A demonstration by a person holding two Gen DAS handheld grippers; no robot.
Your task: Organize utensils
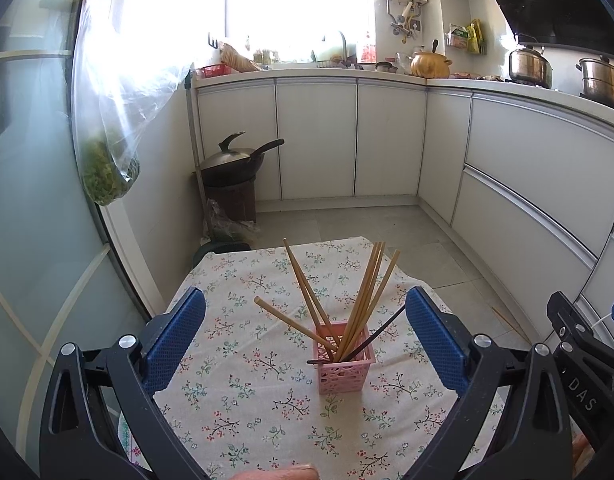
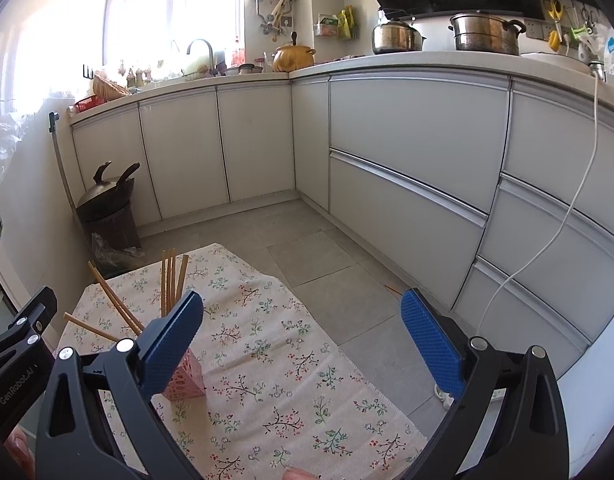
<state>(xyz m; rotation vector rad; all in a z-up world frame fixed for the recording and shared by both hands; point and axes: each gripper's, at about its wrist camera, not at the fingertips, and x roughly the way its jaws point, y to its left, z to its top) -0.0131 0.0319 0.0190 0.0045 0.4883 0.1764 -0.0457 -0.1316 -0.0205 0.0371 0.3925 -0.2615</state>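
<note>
Standing between the spread left claw [image 1: 305, 332] fingers: pink holder [image 1: 345, 368].

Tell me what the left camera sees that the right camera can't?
Only the left wrist view shows the hanging bag of greens and the black stick in the pink basket. Only the right wrist view shows the white cable and the scissors on the wall. Both show the basket, the wooden chopsticks, the floral cloth, the wok and a chopstick on the floor. Left gripper and right gripper are open.
</note>
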